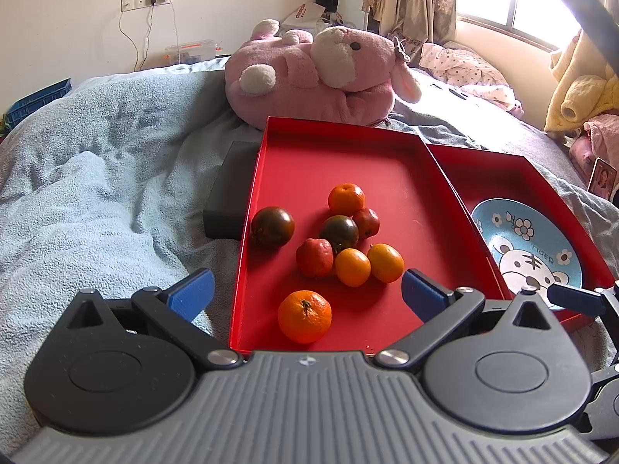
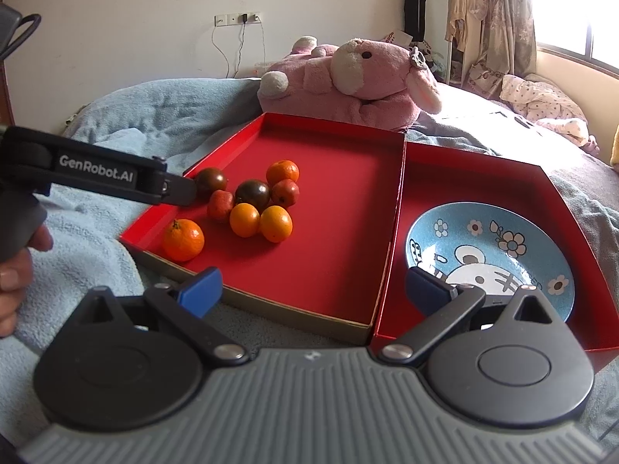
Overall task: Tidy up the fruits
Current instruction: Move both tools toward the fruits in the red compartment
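Several fruits lie in the left red tray (image 1: 329, 147): two mandarins, the near one (image 1: 305, 316) (image 2: 183, 239); two dark tomatoes (image 1: 272, 226); two small red fruits (image 1: 314, 257); two yellow-orange fruits (image 1: 352, 266). The right red tray (image 2: 476, 178) holds a blue tiger plate (image 2: 489, 251) (image 1: 526, 247) with nothing on it. My left gripper (image 1: 307, 292) is open, its blue fingertips either side of the near mandarin and short of it. My right gripper (image 2: 313, 290) is open over the near edge where the trays meet. In the right wrist view the left gripper's finger (image 2: 182, 191) sits beside a dark tomato.
The trays rest on a bed with a light blue blanket (image 1: 96, 178). A pink plush toy (image 1: 317, 73) lies right behind them. A black box (image 1: 228, 197) touches the left tray's left side. Clothes are piled by the window at the right, and a hand (image 2: 15, 270) holds the left gripper's handle.
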The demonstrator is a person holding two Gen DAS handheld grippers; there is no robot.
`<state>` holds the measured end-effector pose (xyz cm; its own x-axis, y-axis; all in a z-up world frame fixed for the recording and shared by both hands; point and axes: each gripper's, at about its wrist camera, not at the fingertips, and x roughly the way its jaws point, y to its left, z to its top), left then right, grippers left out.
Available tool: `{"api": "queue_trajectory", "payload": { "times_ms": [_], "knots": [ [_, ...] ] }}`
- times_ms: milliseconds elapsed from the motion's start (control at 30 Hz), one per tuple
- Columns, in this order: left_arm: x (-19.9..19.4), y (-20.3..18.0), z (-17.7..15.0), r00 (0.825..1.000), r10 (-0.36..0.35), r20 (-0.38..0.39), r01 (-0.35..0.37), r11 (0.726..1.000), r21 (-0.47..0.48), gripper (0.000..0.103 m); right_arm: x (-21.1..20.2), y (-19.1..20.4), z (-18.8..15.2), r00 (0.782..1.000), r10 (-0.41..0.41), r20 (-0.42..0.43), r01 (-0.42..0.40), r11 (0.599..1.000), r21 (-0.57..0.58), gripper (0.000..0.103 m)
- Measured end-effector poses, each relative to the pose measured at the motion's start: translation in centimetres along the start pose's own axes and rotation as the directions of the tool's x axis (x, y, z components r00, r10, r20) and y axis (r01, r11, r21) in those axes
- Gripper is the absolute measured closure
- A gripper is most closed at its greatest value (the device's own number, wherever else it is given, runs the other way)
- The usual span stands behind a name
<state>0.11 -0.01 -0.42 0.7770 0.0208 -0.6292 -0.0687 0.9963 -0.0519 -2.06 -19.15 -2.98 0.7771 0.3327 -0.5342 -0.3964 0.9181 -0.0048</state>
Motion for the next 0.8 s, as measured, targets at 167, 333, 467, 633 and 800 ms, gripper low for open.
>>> {"api": "queue_trajectory", "payload": {
  "times_ms": [167, 333, 467, 633, 800],
  "knots": [
    [0.3, -0.1, 0.0, 1.000, 0.008, -0.013, -0.008, 1.000, 0.001, 0.000, -0.1, 0.0, 0.0, 1.000, 0.002, 0.016, -0.001, 1.000, -0.027, 0.000],
    [0.5, -0.1, 0.0, 1.000, 0.010, -0.022, -0.010, 1.000, 0.001, 0.000, 0.1, -0.2, -0.2, 1.000, -0.002, 0.018, 0.003, 0.999, -0.048, 0.000],
    [0.7, -0.1, 0.1, 0.999, 0.013, -0.030, -0.013, 1.000, 0.002, 0.000, 0.3, -0.1, 0.0, 1.000, 0.005, 0.031, -0.003, 0.998, -0.064, 0.000],
    [0.7, -0.1, 0.1, 0.999, 0.012, -0.035, -0.011, 1.000, 0.003, 0.000, 0.5, -0.2, 0.6, 0.998, 0.019, 0.052, -0.014, 0.996, -0.091, 0.000],
    [1.0, -0.1, 0.2, 0.999, 0.013, -0.046, -0.013, 1.000, 0.007, 0.000, 1.3, -0.5, 1.6, 0.997, 0.050, 0.066, -0.043, 0.993, -0.108, 0.014]
  ]
}}
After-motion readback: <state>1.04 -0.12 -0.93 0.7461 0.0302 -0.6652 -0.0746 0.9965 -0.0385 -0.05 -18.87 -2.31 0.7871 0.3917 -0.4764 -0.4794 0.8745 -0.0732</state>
